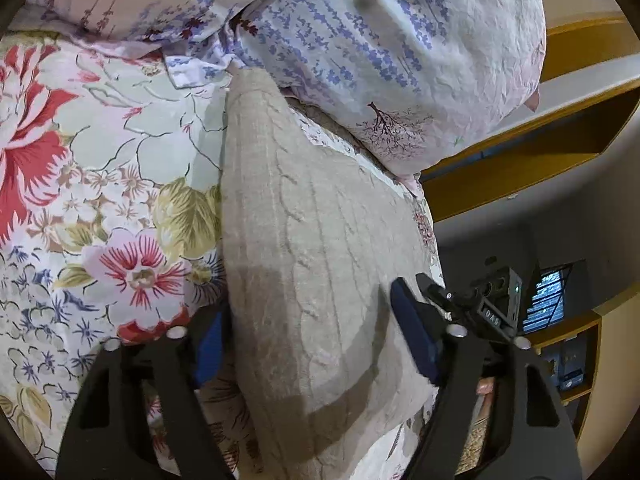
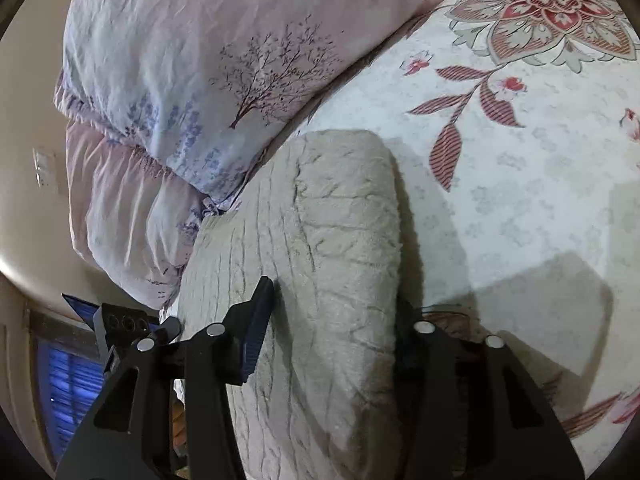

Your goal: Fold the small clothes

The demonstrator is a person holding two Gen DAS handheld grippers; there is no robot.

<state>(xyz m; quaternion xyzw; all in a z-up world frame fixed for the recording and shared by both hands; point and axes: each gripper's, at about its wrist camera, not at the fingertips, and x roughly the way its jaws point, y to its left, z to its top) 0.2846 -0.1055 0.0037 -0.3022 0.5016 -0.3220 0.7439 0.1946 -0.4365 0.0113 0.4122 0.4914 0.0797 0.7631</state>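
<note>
A beige textured knit garment (image 1: 312,240) lies folded in a long strip on the floral bedsheet (image 1: 100,160). My left gripper (image 1: 308,320) is open, its jaws wide apart on either side of the strip, the left finger partly behind the cloth edge. The other gripper's body (image 1: 492,304) shows at the right. In the right wrist view the same garment (image 2: 328,260) runs between my right gripper's (image 2: 336,320) open jaws; the left finger (image 2: 256,332) rests on the cloth, the right one is hidden behind the fold.
A lilac pillow with tree and flower print (image 1: 380,52) lies just beyond the garment's far end; it also shows in the right wrist view (image 2: 200,72). Wooden shelves (image 1: 520,160) and a window (image 1: 544,300) stand past the bed edge. Bare sheet (image 2: 520,200) lies to the right.
</note>
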